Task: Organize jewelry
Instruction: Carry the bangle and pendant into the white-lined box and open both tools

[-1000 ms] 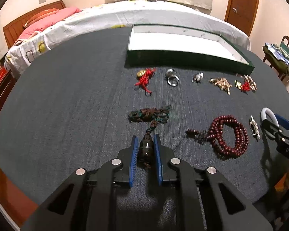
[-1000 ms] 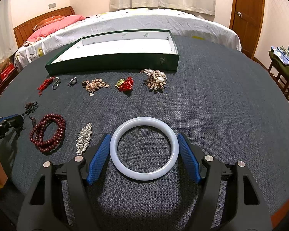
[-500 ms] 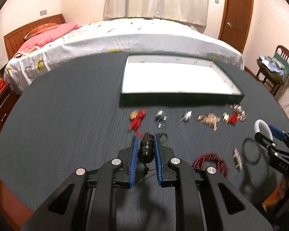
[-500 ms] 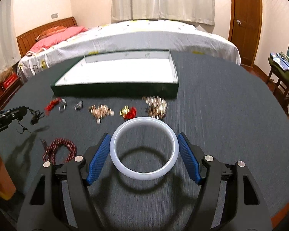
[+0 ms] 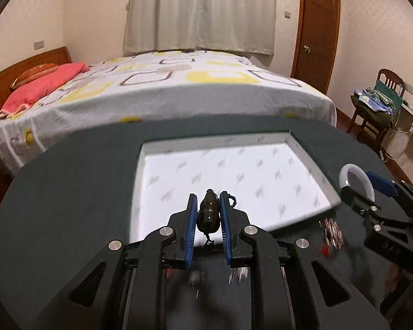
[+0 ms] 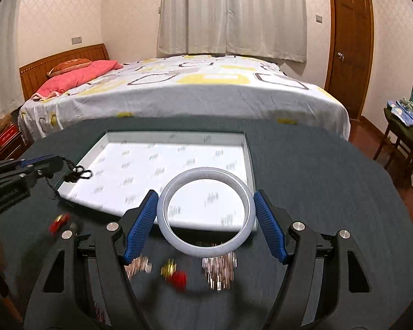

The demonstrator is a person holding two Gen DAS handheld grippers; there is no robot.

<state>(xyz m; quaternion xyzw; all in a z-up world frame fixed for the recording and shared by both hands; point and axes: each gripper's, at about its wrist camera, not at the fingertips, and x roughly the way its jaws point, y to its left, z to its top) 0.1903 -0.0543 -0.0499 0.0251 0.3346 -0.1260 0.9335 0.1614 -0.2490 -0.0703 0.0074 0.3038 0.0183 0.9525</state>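
My left gripper (image 5: 208, 214) is shut on a dark bead pendant (image 5: 208, 214) with a knotted cord, held in the air over the near left part of the white-lined green box (image 5: 228, 176). It also shows in the right wrist view (image 6: 55, 166), its cord (image 6: 78, 172) dangling over the box (image 6: 157, 176). My right gripper (image 6: 205, 217) is shut on a pale white bangle (image 6: 206, 243), held above the box's near right edge. The bangle also shows in the left wrist view (image 5: 369, 187).
Small jewelry pieces lie blurred on the dark grey table: red and gold charms (image 6: 176, 275), a silver cluster (image 6: 220, 272), a red charm (image 6: 59, 221). A bed (image 6: 184, 88) stands behind the table. A chair with clothes (image 5: 380, 101) stands at the right.
Both grippers have lifted their pieces off the table and moved forward over the box. The loose jewelry has slid to the bottom of both views.
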